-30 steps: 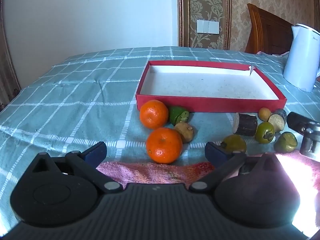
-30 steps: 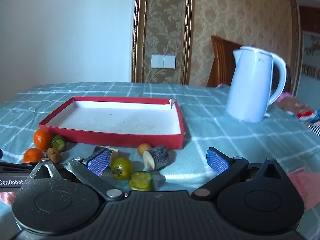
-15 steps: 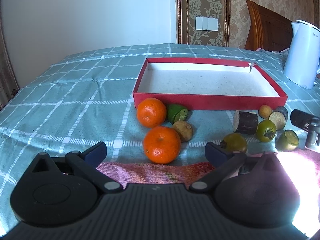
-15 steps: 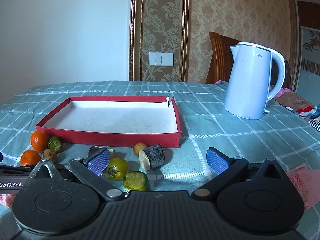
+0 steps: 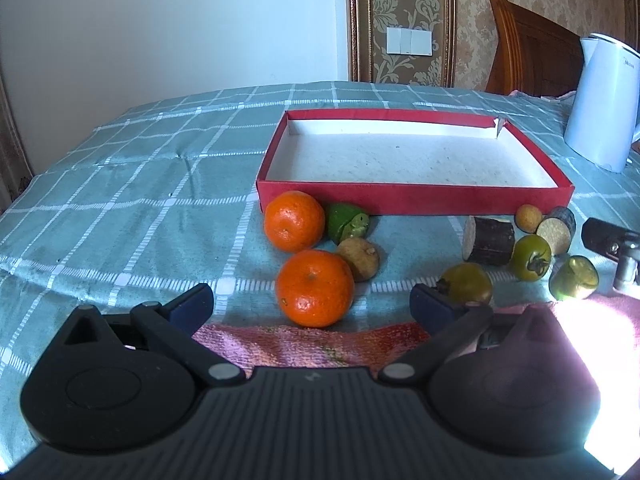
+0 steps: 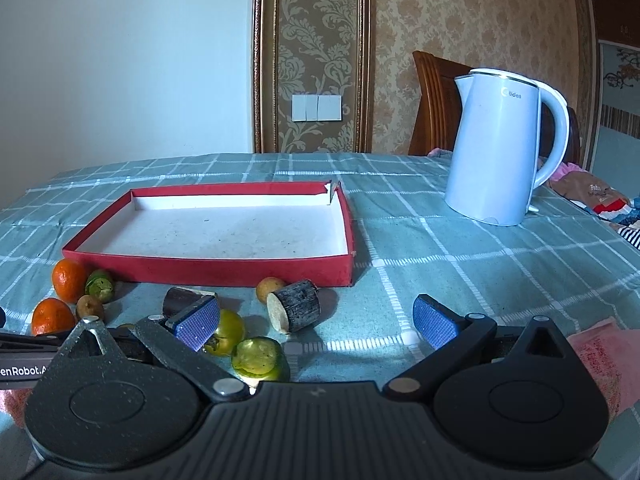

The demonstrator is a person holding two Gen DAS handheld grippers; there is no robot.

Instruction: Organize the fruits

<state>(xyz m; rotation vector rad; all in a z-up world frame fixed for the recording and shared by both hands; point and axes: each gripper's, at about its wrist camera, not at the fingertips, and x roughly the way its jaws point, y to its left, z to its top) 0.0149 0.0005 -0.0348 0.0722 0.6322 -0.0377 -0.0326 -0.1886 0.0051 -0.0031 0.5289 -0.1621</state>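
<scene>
My left claw and right claw gape, released. The red tray runs lengthwise left-right mid-frame on checked teal cloth; kettle upper right.

This was a home, most likely a dining room. The counter wore a teal checked cloth, and a white electric kettle stood on it. Behind rose a carved wooden chair back. The wall carried gold damask wallpaper framed in gilt moulding, with a bank of light switches set into it. A pink towel lay at the near edge.
</scene>
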